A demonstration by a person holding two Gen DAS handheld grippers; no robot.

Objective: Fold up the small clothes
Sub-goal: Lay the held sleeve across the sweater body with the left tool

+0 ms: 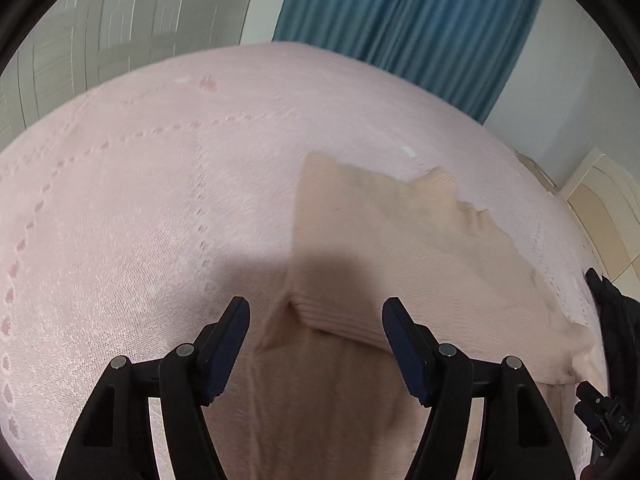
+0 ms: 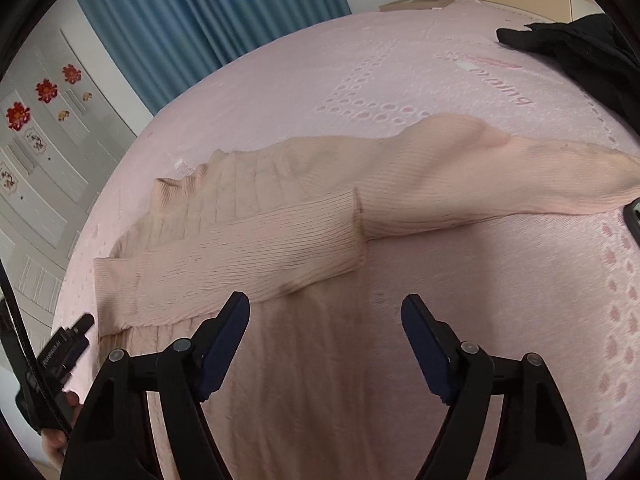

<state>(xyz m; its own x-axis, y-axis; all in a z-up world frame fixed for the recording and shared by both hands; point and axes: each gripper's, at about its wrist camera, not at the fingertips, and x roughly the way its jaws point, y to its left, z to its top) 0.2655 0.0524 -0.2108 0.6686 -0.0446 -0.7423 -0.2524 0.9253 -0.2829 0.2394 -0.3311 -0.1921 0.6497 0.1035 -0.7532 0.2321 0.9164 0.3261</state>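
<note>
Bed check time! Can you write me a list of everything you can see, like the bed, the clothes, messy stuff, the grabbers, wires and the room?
Surface: pink bedspread with a punched hole pattern, covering the bed.
Job's things: peach ribbed sweater lying flat; one sleeve folded across the body, the other sleeve stretched out sideways.
Clutter: black garment heaped at the bed's far corner.
Grippers: left gripper open over the folded sleeve's cuff, holding nothing; right gripper open above the sweater's edge, holding nothing.
Cables: black cable by the left gripper.
Surroundings: blue curtain, white wardrobe with red flower stickers.
</note>
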